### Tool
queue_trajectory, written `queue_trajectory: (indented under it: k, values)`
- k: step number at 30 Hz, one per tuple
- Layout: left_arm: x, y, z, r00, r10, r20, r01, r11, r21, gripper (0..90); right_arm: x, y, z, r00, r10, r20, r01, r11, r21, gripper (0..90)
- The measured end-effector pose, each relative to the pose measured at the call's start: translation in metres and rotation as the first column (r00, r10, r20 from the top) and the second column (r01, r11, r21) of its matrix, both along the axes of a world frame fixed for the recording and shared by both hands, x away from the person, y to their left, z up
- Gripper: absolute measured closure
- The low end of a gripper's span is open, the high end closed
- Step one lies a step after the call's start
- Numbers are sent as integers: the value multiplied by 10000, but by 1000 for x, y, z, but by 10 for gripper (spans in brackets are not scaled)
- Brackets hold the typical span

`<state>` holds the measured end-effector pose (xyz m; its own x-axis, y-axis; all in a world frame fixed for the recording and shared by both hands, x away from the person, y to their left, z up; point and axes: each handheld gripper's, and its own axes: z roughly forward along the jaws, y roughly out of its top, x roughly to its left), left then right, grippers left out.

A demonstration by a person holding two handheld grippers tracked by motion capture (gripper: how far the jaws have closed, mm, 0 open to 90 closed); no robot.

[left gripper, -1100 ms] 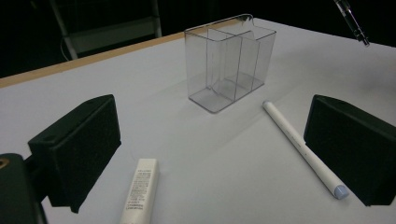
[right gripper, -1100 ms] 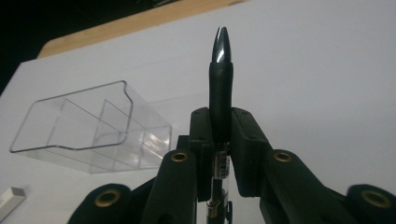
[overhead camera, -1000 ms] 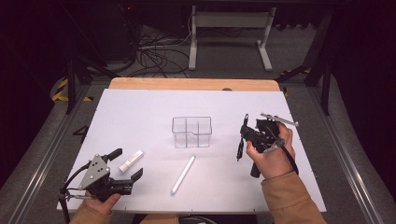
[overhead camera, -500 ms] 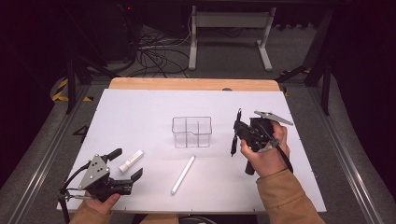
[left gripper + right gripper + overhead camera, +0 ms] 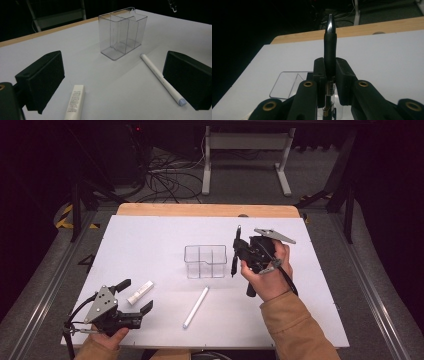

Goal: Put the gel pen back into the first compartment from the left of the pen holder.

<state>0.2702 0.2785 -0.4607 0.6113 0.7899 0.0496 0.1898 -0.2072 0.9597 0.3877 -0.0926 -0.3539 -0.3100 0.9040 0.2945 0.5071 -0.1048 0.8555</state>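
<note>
The left gripper sits by the near left corner of the table, held low in a hand. Its jaws are wide apart and hold nothing. In the left gripper view the two black pads stand far from each other, with bare table between them.

A small white tube lies just past that gripper, near the left jaw. In the left gripper view it lies close beside the left pad, but I cannot tell if they touch.

A white pen lies flat near the middle of the near edge. It slants away to the right, with its far end pointing at the box. In the left gripper view its pale blue tip is close to the right pad.

A clear box stands upright in the middle of the table. Thin walls split it into small parts. I see nothing inside it.

The right gripper is just right of the box, held up off the table in the other hand. Its jaws are closed on a black pen. The pen stands nearly upright, with its shiny end on top. In the right gripper view the pen sticks up between the jaws, with the box down to its left.
</note>
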Motion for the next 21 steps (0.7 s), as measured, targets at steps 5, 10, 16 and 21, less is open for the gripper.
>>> queue_trajectory:
  k: [5, 10, 16, 21]
  values:
    - [0, 0, 0, 10000, -33, -14, 33, 10000, -29, 44, 6, 15, 0, 9992, 405, -14, -404, 9984, 403, 802]
    - [1, -1, -1, 10000, -72, 5, 72, 10000, -18, 44, 10, 29, 0, 9974, 619, 366, -640, 9962, 597, 803]
    - [1, -1, -1, 9999, -137, -59, 137, 9999, -3, 44, 18, 44, -1, 9956, 771, 532, -812, 9935, 799, 803]
    - [2, -1, -1, 9998, -150, -93, 149, 9999, -10, 44, 22, 54, -1, 9939, 861, 694, -918, 9923, 829, 802]
